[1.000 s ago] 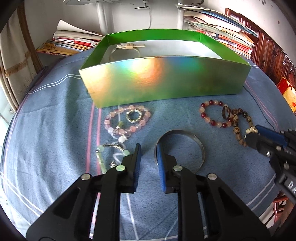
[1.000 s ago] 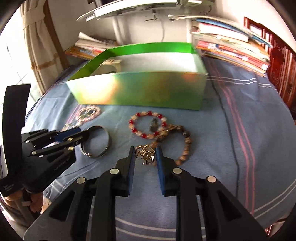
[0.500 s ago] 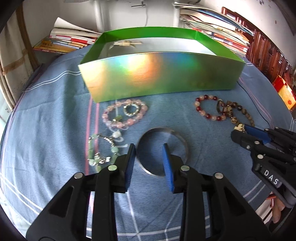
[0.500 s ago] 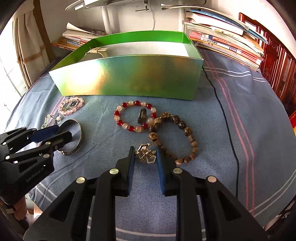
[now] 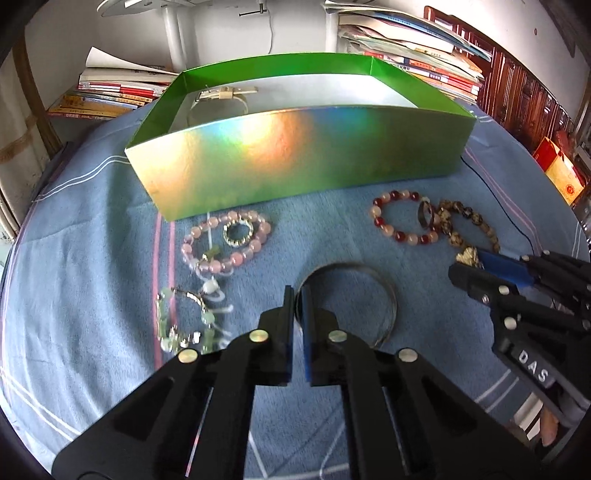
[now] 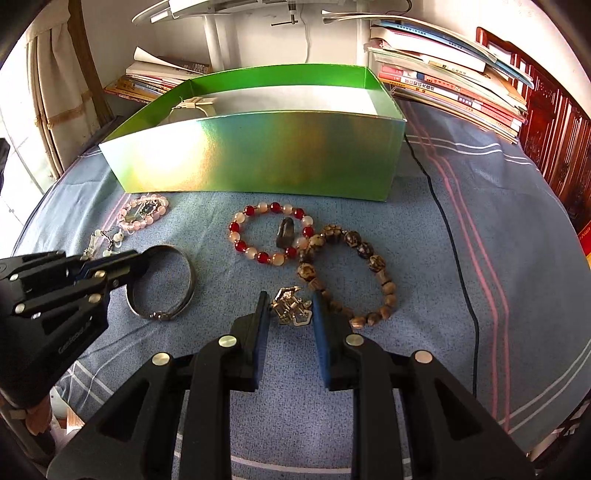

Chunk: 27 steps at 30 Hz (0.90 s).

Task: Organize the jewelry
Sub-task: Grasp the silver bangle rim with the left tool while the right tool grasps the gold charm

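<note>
My left gripper (image 5: 298,295) is shut on the near-left rim of a silver bangle (image 5: 384,291) lying on the blue cloth; it also shows in the right wrist view (image 6: 186,277). My right gripper (image 6: 288,308) is open, with its fingers either side of a small silver-gold ornament (image 6: 290,308). A red and pale bead bracelet (image 6: 271,232) with a dark ring (image 6: 285,232) inside and a brown bead bracelet (image 6: 347,273) lie beyond. A pink bead bracelet (image 5: 225,245) and a green bead piece (image 5: 181,321) lie to the left. The green box (image 5: 295,162) holds a pale watch (image 5: 225,94).
Stacks of books (image 6: 461,77) stand behind and right of the box, and more books (image 5: 110,92) at the back left. A dark cable (image 6: 454,258) runs across the cloth on the right. A white lamp post (image 5: 173,33) stands behind the box.
My left gripper has closed onto the bangle's rim. My right gripper has stayed around the ornament, and its jaws look slightly wider apart.
</note>
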Motion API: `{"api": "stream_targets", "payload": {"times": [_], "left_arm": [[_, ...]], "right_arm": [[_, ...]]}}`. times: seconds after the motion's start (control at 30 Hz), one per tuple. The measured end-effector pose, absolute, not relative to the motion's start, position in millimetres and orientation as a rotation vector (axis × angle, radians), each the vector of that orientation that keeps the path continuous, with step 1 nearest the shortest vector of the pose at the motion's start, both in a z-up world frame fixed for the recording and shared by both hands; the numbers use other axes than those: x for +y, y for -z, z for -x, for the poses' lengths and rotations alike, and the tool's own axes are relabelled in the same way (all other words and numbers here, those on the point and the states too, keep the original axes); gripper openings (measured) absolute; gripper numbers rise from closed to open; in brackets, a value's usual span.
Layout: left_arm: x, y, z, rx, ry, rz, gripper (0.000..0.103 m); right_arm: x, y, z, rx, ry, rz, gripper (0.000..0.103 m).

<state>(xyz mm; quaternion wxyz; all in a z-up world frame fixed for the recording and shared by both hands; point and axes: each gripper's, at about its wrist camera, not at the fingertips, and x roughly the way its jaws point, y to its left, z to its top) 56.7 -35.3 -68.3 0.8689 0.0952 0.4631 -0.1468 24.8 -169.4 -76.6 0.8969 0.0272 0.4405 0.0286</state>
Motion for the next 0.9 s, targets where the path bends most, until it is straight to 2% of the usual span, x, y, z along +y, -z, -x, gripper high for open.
{"api": "stream_targets", "payload": {"times": [0.17,0.23,0.3,0.37,0.9], "left_arm": [[-36.7,68.5,-46.6,0.977,0.323,-0.203,0.005],[-38.8,68.7,-46.7,0.969,0.305,-0.211,0.010],[-41.0,69.2,-45.7,0.953,0.270,-0.228,0.025],[-40.4,69.7,-45.0,0.943,0.251,-0.230,0.030],[-37.0,70.3,-44.1,0.919,0.189,-0.227,0.047]], "right_arm": [[-168.3,76.5,-24.6,0.913,-0.054,-0.053,0.023],[-167.2,76.1,-24.6,0.912,-0.048,-0.049,0.023],[-166.4,76.2,-24.6,0.911,-0.039,-0.047,0.023],[-164.3,76.4,-24.8,0.908,-0.028,-0.042,0.024],[-175.7,78.3,-24.5,0.890,0.081,-0.042,0.023]]}}
